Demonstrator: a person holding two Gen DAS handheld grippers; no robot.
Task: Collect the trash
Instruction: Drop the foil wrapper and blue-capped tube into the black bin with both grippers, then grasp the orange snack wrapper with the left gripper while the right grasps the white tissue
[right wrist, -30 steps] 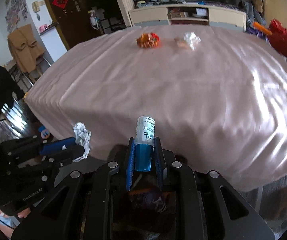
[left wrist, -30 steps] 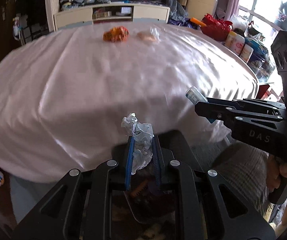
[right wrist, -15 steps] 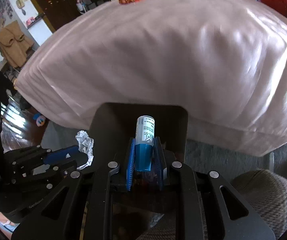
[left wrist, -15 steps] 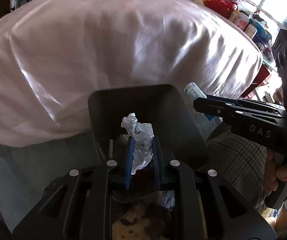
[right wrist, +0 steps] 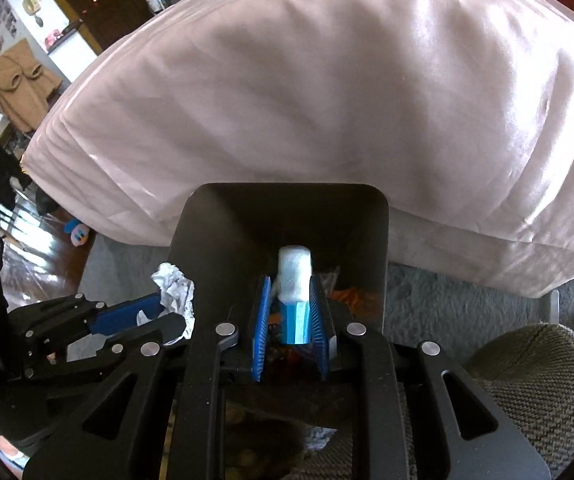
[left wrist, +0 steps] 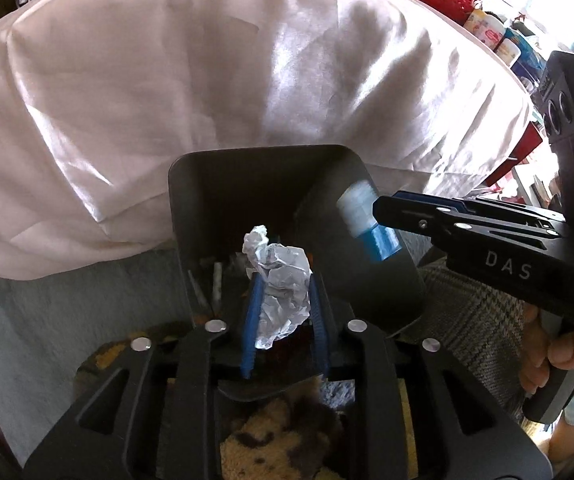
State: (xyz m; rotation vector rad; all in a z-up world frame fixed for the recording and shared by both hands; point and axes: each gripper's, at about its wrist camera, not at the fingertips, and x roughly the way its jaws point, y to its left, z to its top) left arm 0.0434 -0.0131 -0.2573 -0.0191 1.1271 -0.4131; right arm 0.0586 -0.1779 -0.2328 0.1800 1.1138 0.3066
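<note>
- Pink-clothed table rises behind one dark bin.
- Left gripper, just loosening, has one crumpled paper between its fingers over the bin.
- Right gripper, narrow, has one blue-and-white tube there.
- Both came lower than before.

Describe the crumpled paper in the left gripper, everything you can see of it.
The crumpled paper is a white wad, sharply creased, with faint grey print. It stands upright between the blue ribbed pads of the left gripper, whose jaws have just been opening; it has not dropped. Its top pokes out past the fingertips. It hangs over the open dark bin, beside the pink-draped table.
</note>
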